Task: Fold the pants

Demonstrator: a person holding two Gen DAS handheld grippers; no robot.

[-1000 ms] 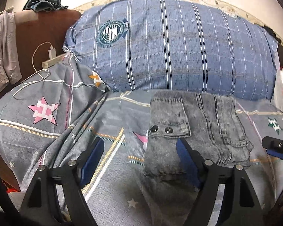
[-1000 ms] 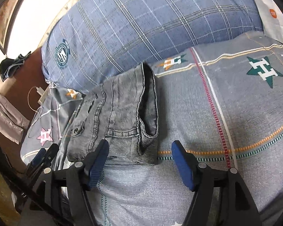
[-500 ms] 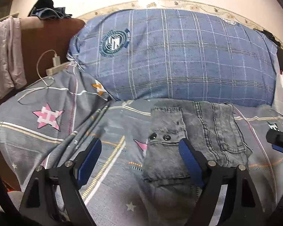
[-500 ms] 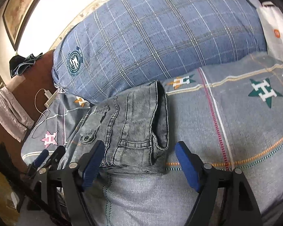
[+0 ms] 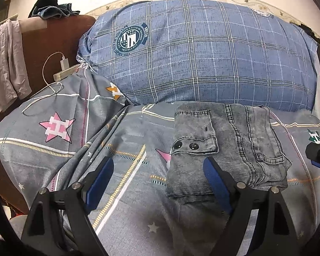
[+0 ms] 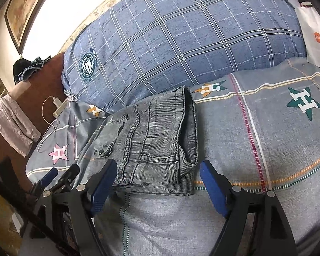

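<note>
Grey denim pants (image 5: 224, 145) lie folded into compact bundle on bed's star-print sheet (image 5: 121, 160), far edge against blue plaid pillow (image 5: 202, 55); fold looks complete. Left claw (image 5: 157, 177) wide, empty, hovering at near edge. Right claw (image 6: 157, 177) wide, jaws just opened, nothing pinched: bundle released to rest.

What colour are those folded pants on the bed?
Washed grey denim with dark stitching: the pants show best in the left wrist view.
</note>
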